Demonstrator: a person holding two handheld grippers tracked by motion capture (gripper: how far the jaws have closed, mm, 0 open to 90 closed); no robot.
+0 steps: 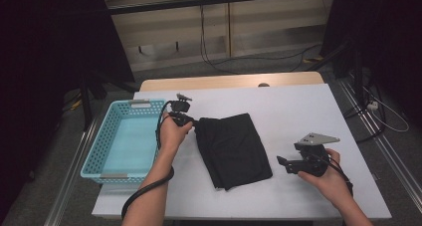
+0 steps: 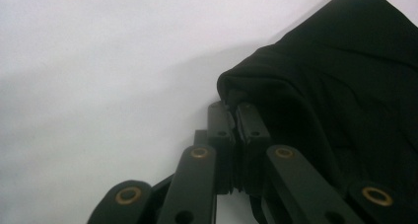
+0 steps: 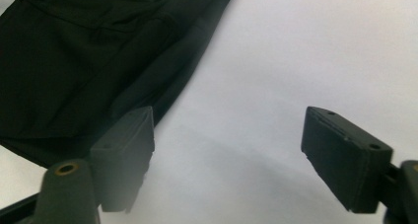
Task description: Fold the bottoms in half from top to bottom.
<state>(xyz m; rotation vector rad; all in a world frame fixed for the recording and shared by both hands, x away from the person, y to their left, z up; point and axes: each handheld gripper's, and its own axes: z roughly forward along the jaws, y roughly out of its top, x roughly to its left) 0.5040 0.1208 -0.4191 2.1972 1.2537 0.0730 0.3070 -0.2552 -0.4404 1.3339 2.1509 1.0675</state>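
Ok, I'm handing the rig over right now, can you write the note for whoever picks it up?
Left gripper: shut on the far left corner of the black cloth, pinching its folded edge.
Right gripper: open, nothing between the jaws, held just off the cloth's right edge, low over the table.
Things: the cloth lies folded at mid-table; the blue basket stands at the table's left edge, with nothing in it.
Done: the cloth looks folded and one corner is gripped.
Left: probably take the other side with the right gripper and carry the cloth into the basket.
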